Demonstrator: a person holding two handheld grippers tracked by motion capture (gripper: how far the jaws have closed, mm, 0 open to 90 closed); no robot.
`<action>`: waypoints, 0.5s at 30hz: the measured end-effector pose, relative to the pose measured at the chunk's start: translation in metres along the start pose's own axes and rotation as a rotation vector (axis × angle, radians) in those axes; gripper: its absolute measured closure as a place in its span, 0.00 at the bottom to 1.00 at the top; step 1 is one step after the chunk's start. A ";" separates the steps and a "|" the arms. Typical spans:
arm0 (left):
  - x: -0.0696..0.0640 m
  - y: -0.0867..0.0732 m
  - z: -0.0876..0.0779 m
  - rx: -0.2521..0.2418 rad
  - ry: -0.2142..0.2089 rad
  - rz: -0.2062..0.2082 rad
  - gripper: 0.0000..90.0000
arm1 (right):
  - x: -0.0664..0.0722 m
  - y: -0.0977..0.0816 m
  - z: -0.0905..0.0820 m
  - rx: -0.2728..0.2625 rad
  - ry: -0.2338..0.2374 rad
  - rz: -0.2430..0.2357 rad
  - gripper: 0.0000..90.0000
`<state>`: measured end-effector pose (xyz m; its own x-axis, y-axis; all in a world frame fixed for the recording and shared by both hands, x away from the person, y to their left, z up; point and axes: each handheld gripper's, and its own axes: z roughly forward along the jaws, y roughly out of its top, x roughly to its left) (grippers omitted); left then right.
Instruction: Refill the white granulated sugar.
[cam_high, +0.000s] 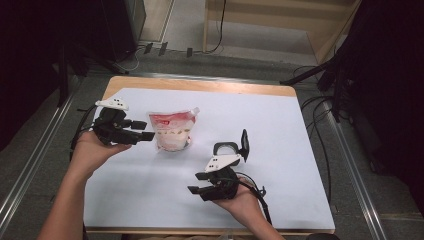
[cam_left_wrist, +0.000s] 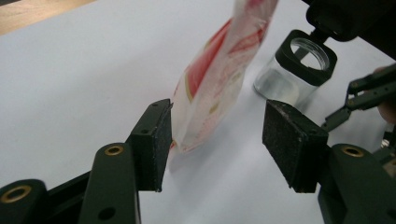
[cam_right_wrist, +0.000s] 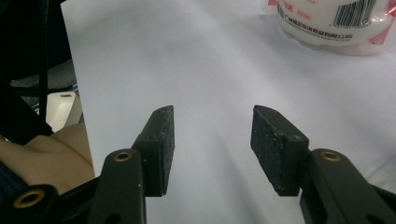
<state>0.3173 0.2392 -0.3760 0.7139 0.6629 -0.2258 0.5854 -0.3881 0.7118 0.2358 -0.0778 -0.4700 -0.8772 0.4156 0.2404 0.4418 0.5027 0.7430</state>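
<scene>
Pouch approach, grasp not yet made.

The left tongs (cam_high: 148, 129), at centre left of the high view, stand parted around the edge of the red-and-white pouch (cam_high: 172, 130); one pad (cam_left_wrist: 158, 140) is at the pouch, whether touching is hard to tell, the other well off it. The right tongs (cam_high: 196, 183), lower centre, gape empty over the white worktop (cam_high: 280, 145). The open jar (cam_high: 226, 149) waits beside them; squeezing, lifting and any pouring remain. The pouch's print is blurred, its top cut off in the left gripper view.

Left hand-held gripper (cam_high: 148, 131) jaws apart; right hand-held gripper (cam_high: 196, 183) likewise
</scene>
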 end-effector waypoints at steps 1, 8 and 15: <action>0.002 0.001 0.003 -0.014 -0.005 -0.011 0.52 | 0.000 0.000 0.000 0.001 0.000 0.000 0.55; 0.009 0.004 0.028 0.011 -0.009 -0.028 0.55 | -0.001 -0.002 -0.001 -0.001 -0.006 0.001 0.55; 0.006 0.006 0.051 0.022 -0.017 -0.030 0.60 | -0.001 -0.003 0.002 0.005 -0.012 0.003 0.55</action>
<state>0.3441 0.2083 -0.4071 0.7022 0.6637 -0.2577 0.6147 -0.3825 0.6898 0.2358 -0.0789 -0.4738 -0.8735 0.4265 0.2347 0.4453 0.5050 0.7394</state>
